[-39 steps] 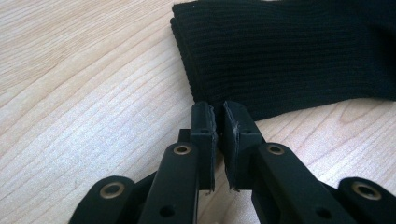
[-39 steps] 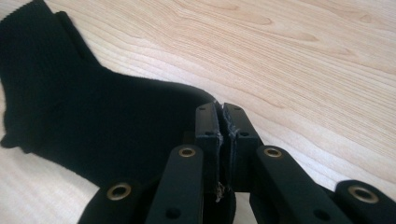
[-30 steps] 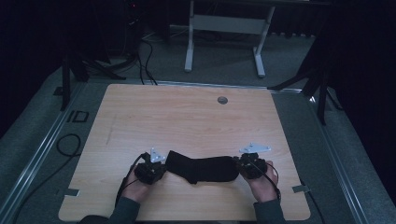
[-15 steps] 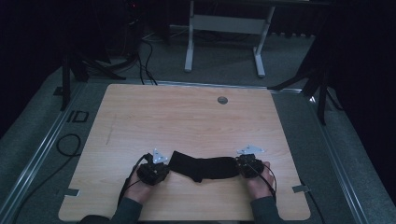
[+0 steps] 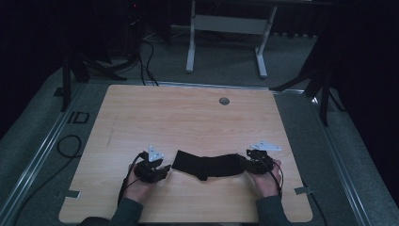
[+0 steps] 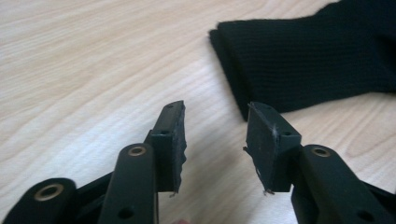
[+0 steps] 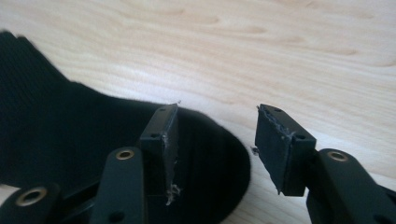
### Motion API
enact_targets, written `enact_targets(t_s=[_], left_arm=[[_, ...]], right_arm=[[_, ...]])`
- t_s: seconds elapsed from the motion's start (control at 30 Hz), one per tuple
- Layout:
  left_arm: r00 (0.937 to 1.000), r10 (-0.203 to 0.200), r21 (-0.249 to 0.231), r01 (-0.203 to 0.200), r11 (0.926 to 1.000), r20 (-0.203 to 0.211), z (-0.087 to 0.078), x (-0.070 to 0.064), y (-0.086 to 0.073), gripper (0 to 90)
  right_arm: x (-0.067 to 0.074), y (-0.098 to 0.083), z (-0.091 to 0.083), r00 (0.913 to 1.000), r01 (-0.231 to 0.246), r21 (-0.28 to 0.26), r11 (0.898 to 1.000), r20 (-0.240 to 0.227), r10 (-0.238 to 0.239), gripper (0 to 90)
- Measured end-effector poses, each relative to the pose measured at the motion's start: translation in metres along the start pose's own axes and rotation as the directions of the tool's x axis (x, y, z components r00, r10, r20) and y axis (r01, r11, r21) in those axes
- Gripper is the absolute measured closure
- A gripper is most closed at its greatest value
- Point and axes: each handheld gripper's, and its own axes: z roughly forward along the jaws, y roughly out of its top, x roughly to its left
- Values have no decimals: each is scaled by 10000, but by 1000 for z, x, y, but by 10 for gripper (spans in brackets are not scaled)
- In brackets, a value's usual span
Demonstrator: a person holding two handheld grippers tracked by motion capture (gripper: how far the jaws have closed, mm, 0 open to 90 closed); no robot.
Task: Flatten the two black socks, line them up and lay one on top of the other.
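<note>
Both grippers, left (image 5: 163, 170) and right (image 5: 245, 162), had just spread their jaws wide off the black sock (image 5: 207, 165), which lay flat on the table (image 5: 188, 117) between them; dragging a jaw away could rumple it.

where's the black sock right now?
In the high view the black sock lies flat near the table's front edge, stretched between the left gripper and right gripper, both open.

Sock (image 5: 207, 165) lies on table (image 5: 188, 117), seemingly between both grippers.
</note>
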Motion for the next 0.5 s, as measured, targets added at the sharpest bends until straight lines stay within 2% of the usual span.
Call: enact_targets(t_s=[0.13, 0.33, 0.5], left_arm=[[9995, -235, -85, 234, 9997, -224, -1, 10, 1, 561], [9979, -246, -95, 241, 9997, -594, 1, 16, 2, 547], [9941, -381, -189, 364, 9992, -1011, 3, 24, 3, 542]], right_arm=[[-9, -2, -4, 9997, -209, -17, 9998, 97, 209, 480], [-18, -7, -1, 9987, -463, 215, 9987, 219, 458, 480], [-27, -11, 0, 9974, -638, 364, 9973, 364, 625, 479]])
